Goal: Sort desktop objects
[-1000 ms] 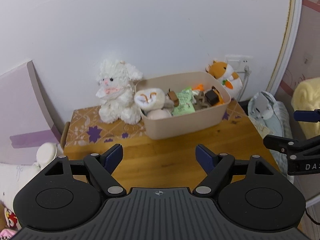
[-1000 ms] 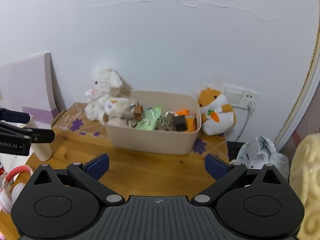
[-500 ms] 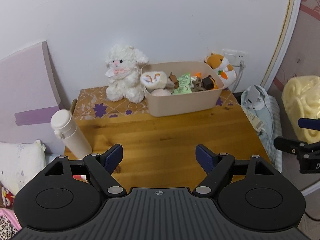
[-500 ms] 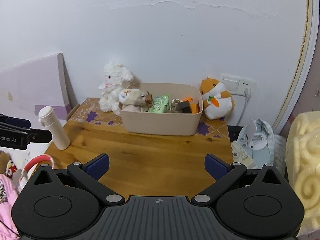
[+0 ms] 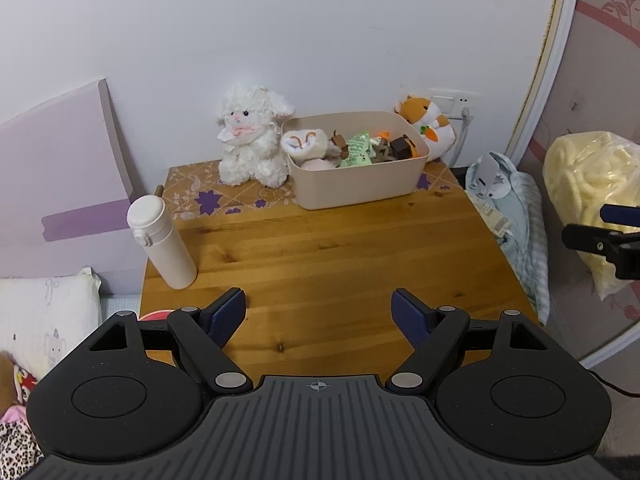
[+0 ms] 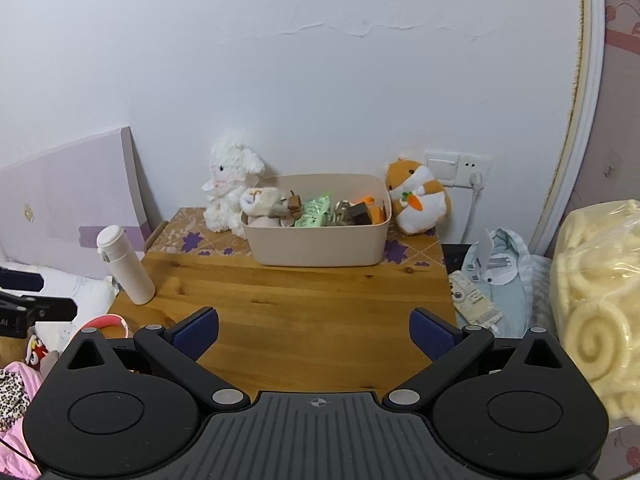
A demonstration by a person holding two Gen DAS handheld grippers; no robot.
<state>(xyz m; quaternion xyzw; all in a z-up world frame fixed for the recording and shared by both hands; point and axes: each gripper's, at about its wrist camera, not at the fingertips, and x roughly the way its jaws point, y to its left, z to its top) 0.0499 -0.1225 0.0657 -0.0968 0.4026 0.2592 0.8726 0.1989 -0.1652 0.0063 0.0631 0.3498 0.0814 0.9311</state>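
A beige bin point(image 5: 360, 184) point(image 6: 320, 244) stands at the back of the wooden table point(image 5: 320, 256) point(image 6: 296, 312), filled with small toys and a green packet. A white lamb plush point(image 5: 250, 136) point(image 6: 230, 188) sits left of it, an orange hamster plush point(image 5: 426, 124) point(image 6: 418, 200) to its right. A white bottle point(image 5: 162, 240) point(image 6: 126, 266) stands upright at the table's left edge. My left gripper point(image 5: 318, 314) is open and empty over the near edge. My right gripper point(image 6: 314, 330) is open and empty, also near the front edge.
A lilac board point(image 5: 60, 184) leans on the wall at left. Pale blue cloth with tags point(image 6: 500, 280) and a yellow bagged blanket point(image 6: 596, 288) lie right of the table. A wall socket with a plug point(image 6: 460, 168) sits behind the hamster. Pink headphones point(image 6: 106, 326) lie at lower left.
Both grippers have pulled back and up from the bin. The bin and plushes look smaller, and the white bottle and the table's front now show.
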